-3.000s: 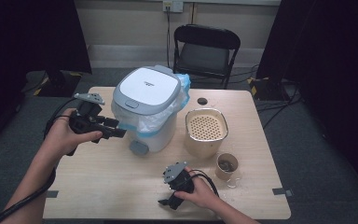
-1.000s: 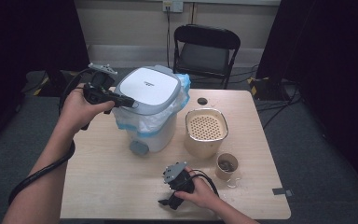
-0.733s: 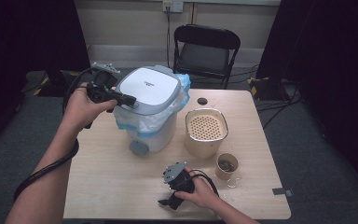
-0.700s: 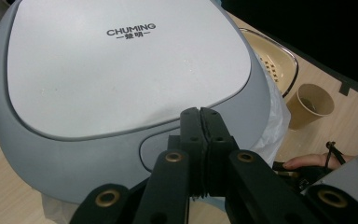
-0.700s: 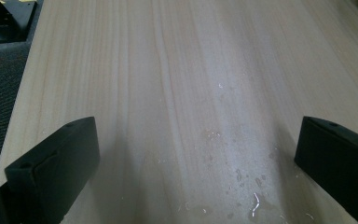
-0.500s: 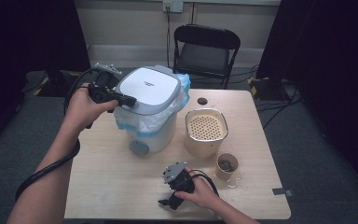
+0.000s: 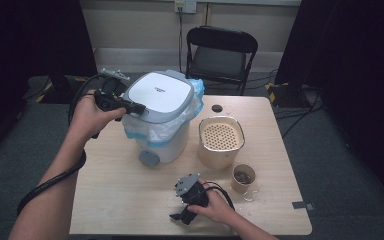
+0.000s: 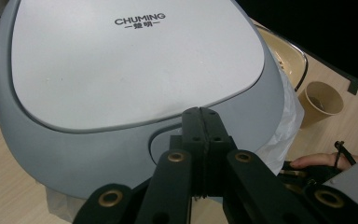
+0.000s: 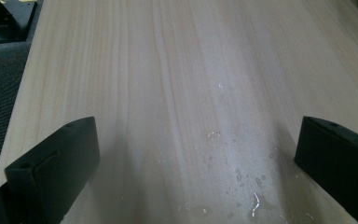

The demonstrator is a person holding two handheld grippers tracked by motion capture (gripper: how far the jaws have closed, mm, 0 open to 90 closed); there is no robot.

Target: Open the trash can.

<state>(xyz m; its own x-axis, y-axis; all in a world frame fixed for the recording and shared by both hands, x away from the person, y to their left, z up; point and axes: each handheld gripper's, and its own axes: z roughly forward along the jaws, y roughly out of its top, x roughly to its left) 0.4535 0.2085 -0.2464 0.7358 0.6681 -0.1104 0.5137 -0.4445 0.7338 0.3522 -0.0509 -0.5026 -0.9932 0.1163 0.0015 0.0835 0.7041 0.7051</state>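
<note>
Plastic, smooth and stiff: the bin (image 7: 161,117) at the far left of the desk (image 7: 110,190) has a grey lid (image 8: 135,70) that looks slippery, and its thin bag liner (image 7: 145,131) would tear if pinched. Left tongs (image 8: 204,122) are pressed shut, tips against the small tab on the lid's near rim. That tab looks the best spot to push or lift; the bin seems light and may slide. Right tongs (image 7: 186,212) rest wide apart on the near desk.
</note>
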